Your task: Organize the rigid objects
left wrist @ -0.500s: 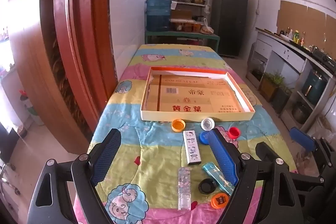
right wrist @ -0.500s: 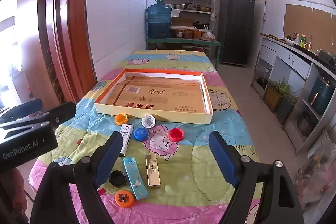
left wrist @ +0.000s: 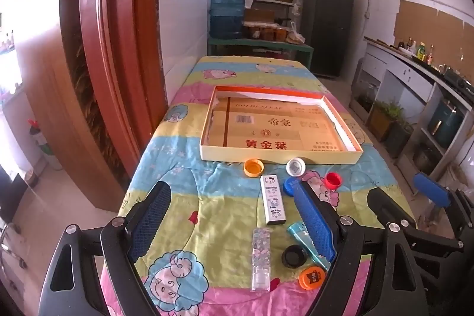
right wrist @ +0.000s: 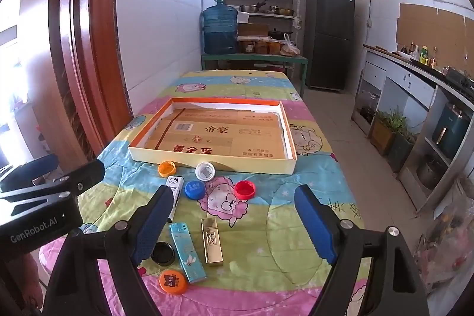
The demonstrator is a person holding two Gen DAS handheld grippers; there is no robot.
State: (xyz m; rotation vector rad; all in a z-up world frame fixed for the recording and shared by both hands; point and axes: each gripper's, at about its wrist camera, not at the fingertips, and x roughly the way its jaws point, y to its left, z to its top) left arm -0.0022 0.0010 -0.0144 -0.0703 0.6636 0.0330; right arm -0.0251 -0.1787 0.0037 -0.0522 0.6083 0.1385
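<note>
Left gripper [left wrist: 232, 216] wide open, nothing held, tilted down over near end of table [left wrist: 177, 215]; right gripper [right wrist: 234, 219] likewise spread wide, empty, angled down, just right of the left one; blue pads [right wrist: 154, 224] clear of every item.

Between left jaws: white cartoon-print lighter [left wrist: 272, 203] lying lengthwise; clear glitter lighter [left wrist: 261, 258] nearer camera; black cap [left wrist: 294, 256] beside it; teal lighter [left wrist: 305, 242] partly behind right pad; orange printed cap [left wrist: 311, 277] at table edge.

Between right jaws: gold lighter [right wrist: 211, 242] lying flat, just beside teal lighter; blue cap [right wrist: 194, 189] and red cap [right wrist: 245, 189] farther out, apart; white cap [right wrist: 205, 171] and orange cap [right wrist: 166, 169] close against front wall of shallow cardboard tray [right wrist: 213, 163].

Tray cream outside, orange-rimmed, brown printed cardboard bottom, no loose items inside; sits mid-table on striped cartoon cloth.

Beyond: red door frame [left wrist: 118, 49] left, blue water jug [right wrist: 219, 30], shelves, dark fridge [right wrist: 328, 34], counter at right.
</note>
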